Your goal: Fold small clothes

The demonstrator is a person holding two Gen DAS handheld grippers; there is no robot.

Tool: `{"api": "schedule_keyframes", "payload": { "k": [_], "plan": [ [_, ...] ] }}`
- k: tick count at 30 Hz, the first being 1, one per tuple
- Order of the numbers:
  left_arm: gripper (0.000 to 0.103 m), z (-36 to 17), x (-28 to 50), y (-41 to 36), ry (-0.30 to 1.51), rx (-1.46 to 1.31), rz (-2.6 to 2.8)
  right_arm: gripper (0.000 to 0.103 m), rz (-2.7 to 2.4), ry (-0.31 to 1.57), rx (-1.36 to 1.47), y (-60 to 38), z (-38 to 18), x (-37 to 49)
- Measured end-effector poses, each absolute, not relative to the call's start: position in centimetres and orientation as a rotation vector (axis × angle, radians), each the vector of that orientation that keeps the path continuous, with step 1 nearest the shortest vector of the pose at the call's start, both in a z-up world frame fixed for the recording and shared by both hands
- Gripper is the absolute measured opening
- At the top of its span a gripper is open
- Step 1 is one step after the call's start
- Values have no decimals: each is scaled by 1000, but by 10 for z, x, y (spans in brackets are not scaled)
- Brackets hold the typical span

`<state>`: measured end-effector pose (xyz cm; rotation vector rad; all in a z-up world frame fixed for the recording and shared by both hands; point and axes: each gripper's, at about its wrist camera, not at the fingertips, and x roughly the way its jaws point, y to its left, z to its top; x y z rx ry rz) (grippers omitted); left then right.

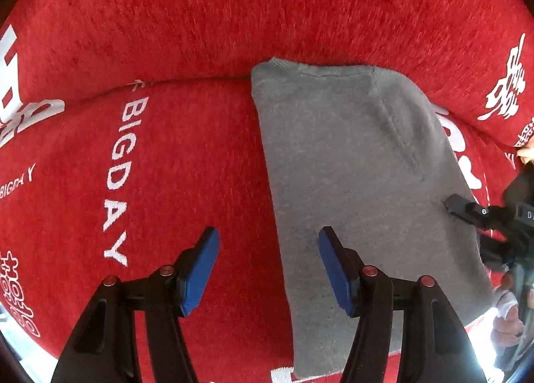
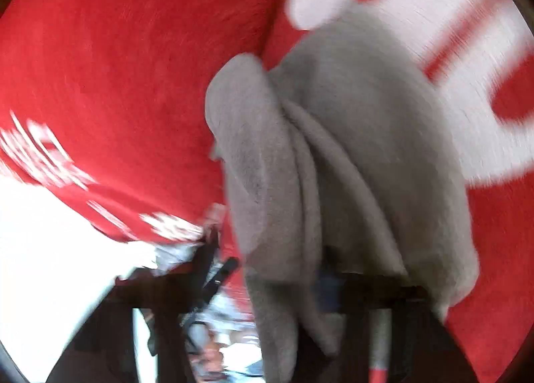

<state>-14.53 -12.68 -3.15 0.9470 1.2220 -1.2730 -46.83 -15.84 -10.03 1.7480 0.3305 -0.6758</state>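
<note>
A grey knit garment [image 1: 350, 176] lies folded lengthwise on a red cloth [image 1: 167, 32], its collar end far from me. My left gripper [image 1: 268, 269] is open and empty, hovering over the garment's left edge; its blue pads [image 1: 200, 269] straddle that edge. My right gripper shows at the garment's right edge [image 1: 467, 211]. In the blurred right wrist view, grey fabric [image 2: 317, 166] drapes in folds over the right gripper [image 2: 330, 283], which appears shut on it; the fingertips are hidden under the cloth.
The red cloth bears white lettering "BIG DAY" [image 1: 116, 176] and white characters [image 1: 507, 89]. It rises in a soft ridge behind the garment. A bright floor and dark objects [image 2: 200, 316] show beyond the cloth's edge.
</note>
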Motion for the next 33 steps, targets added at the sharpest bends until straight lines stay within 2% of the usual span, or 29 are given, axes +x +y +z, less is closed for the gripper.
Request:
{"api": "schedule_keyframes", "payload": {
  "k": [6,8,12,14,17,22,26,29,30,31,32,33],
  "plan": [
    [63,-15,-166,-122,1150,975,-1384,19,-748,286,1527,-143,-37,-486],
    [63,-19,-172,-120,1154,993,-1406,19,-797,305,1539,-134,-43,-499],
    [64,-42,-175,-125,1211,992,-1402,20,-885,425,1658,-117,-92,-518],
    [71,-43,-173,-123,1209,983,-1381,21,-904,444,1650,-118,-96,-516],
    [71,-39,-169,-122,1193,1000,-1377,29,-974,496,1633,-118,-86,-516],
    [71,-22,-156,-122,1148,1014,-1340,33,-1063,578,1558,-117,-54,-512],
    [71,-16,-151,-134,1138,993,-1329,49,-1073,552,1553,-129,-46,-521],
    [71,-19,-152,-150,1134,958,-1322,49,-1024,516,1582,-154,-59,-514],
    [71,-22,-152,-153,1138,951,-1314,47,-1004,516,1600,-159,-66,-518],
    [71,-25,-153,-157,1142,947,-1304,35,-985,529,1617,-165,-73,-512],
    [71,-27,-155,-161,1148,944,-1295,8,-974,558,1618,-170,-77,-506],
    [71,-27,-156,-163,1148,939,-1298,8,-988,593,1579,-172,-72,-500]
  ]
}}
